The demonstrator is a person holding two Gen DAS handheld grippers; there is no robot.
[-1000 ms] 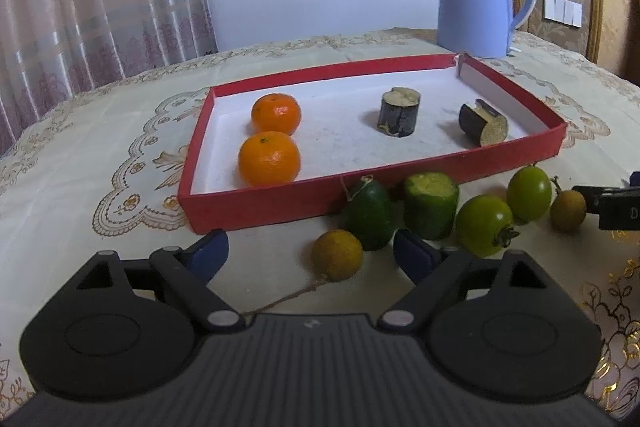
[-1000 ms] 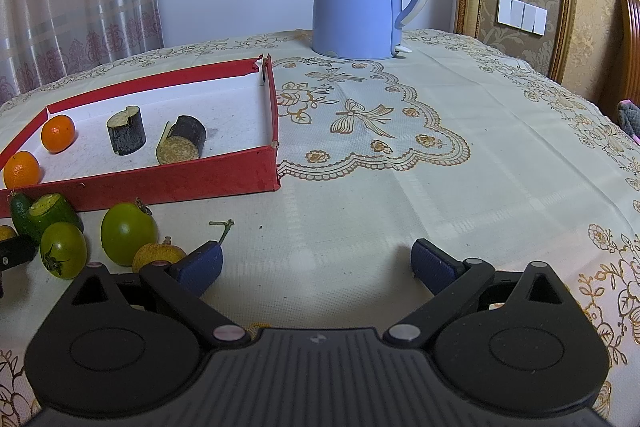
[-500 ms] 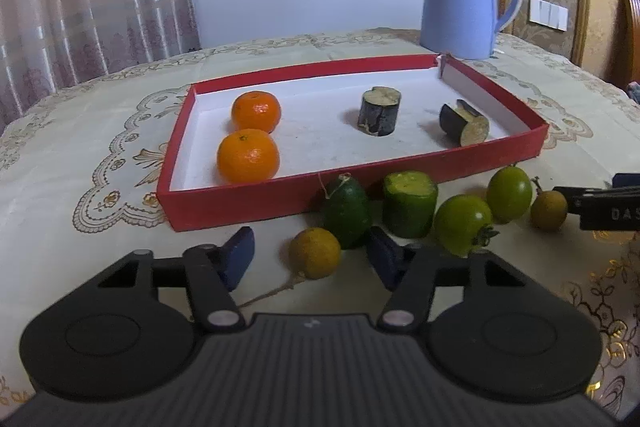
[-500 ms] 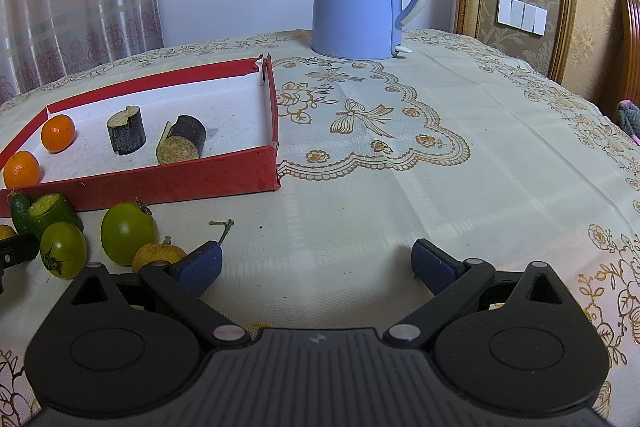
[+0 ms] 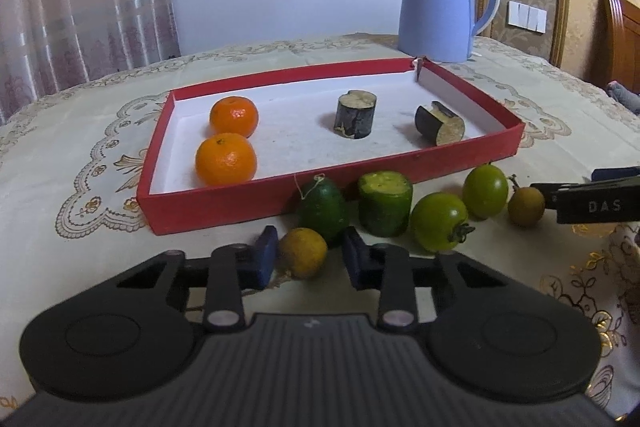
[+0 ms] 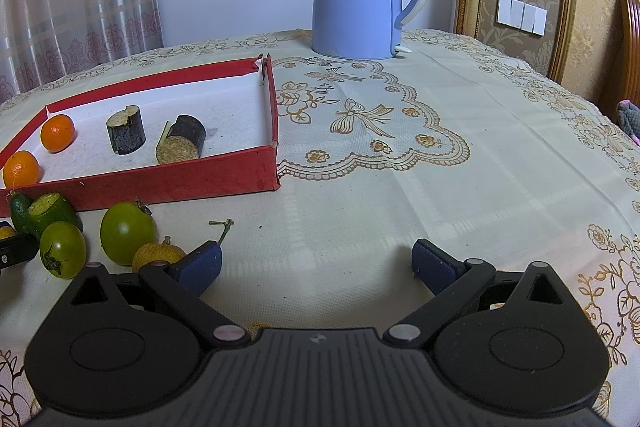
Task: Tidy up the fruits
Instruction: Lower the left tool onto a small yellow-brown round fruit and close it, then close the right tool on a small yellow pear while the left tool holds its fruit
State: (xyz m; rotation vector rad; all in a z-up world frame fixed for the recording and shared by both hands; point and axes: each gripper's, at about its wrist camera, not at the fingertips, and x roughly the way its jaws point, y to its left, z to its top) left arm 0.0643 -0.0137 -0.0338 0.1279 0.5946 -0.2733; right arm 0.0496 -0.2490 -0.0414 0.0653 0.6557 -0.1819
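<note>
The left hand-held gripper [image 5: 306, 259] is closing its jaws around a small yellow-brown fruit [image 5: 303, 253] on the desk [image 6: 400, 187], just in front of the red tray [image 5: 224, 203]; whether both pads press it yet I cannot tell. The right hand-held gripper [image 6: 316, 263] stands wide open over bare cloth. 2 oranges [image 5: 226, 159] lie inside the tray.

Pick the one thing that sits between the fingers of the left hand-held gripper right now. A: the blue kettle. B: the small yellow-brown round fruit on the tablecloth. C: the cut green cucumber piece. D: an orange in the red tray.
B: in the left wrist view the left hand-held gripper is closing its jaws around the small yellow-brown fruit, which lies on the tablecloth in front of the red tray.
</note>
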